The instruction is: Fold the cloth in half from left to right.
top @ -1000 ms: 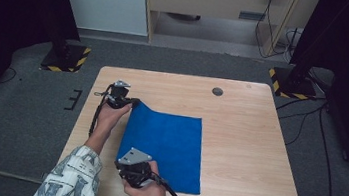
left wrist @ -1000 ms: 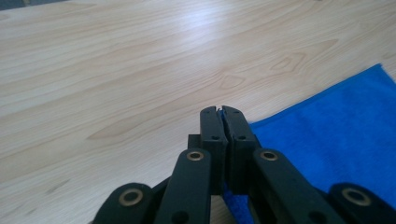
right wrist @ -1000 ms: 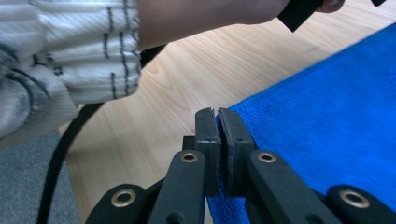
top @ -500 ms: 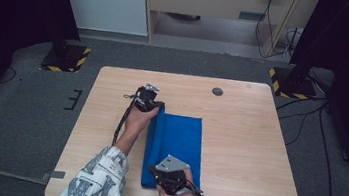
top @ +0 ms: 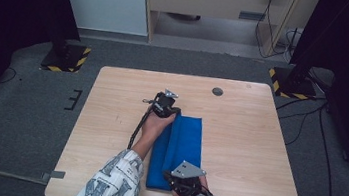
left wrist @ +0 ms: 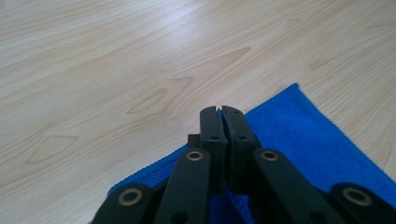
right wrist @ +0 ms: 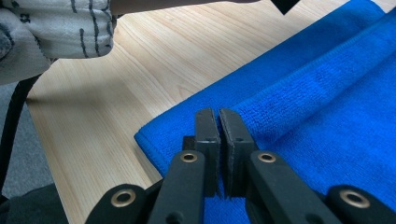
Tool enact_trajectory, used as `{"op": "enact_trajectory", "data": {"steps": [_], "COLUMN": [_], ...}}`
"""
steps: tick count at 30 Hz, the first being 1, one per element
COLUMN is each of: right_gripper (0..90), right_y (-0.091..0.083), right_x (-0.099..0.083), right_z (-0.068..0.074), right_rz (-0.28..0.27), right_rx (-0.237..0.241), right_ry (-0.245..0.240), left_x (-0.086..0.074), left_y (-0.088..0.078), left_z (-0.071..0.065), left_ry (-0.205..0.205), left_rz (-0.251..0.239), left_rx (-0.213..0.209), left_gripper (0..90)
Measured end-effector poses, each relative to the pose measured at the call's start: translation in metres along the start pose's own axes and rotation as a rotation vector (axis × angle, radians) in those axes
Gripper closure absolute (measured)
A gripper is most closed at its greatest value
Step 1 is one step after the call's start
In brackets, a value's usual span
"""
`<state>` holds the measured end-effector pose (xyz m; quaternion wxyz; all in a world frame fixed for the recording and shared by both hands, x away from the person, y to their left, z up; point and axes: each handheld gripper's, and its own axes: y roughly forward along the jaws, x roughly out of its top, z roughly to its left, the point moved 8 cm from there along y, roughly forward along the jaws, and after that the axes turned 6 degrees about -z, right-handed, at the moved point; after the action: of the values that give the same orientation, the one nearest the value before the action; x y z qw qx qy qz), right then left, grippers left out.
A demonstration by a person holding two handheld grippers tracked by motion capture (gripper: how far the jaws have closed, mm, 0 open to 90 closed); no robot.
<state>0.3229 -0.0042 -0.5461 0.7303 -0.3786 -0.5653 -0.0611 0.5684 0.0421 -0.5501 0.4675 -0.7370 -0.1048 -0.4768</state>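
A blue cloth [top: 188,139] lies on the wooden table [top: 250,137], its left part folded over toward the right. At the cloth's far end my left gripper [top: 175,113] is shut on the folded edge. In the left gripper view the jaws [left wrist: 221,112] are pressed together, with the blue cloth [left wrist: 303,135] beneath and between them. At the near end my right gripper [top: 169,174] is shut on the same edge. In the right gripper view the jaws [right wrist: 219,115] pinch the top layer of the blue cloth [right wrist: 327,93], which rolls up in a fold.
A small dark round disc [top: 217,91] sits near the table's far edge. Bare wood lies to the left and right of the cloth. A patterned sleeve [right wrist: 56,28] reaches over the table's left part. Striped stand bases [top: 66,59] rest on the floor behind.
Both grippers have moved to the right with the cloth's left edge, so the cloth is folded narrower. The hands have come down slightly toward the table.
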Motion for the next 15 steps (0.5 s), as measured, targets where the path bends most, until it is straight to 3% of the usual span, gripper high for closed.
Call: {"op": "enact_trajectory", "data": {"steps": [6,15], "right_gripper": [87.0,86.9], "right_y": [-0.01,-0.025], "right_x": [-0.001,-0.014], "right_z": [0.0,-0.012], "right_rz": [-0.02,-0.004], "right_rx": [0.007,-0.017], "right_ry": [-0.018,-0.004], "left_x": [0.001,0.002], "left_y": [0.005,0.015], "left_z": [-0.008,-0.022], "left_ry": [0.004,0.005], "left_rz": [0.006,0.014], "left_rx": [-0.006,-0.018], "left_gripper": [87.6,87.6]}}
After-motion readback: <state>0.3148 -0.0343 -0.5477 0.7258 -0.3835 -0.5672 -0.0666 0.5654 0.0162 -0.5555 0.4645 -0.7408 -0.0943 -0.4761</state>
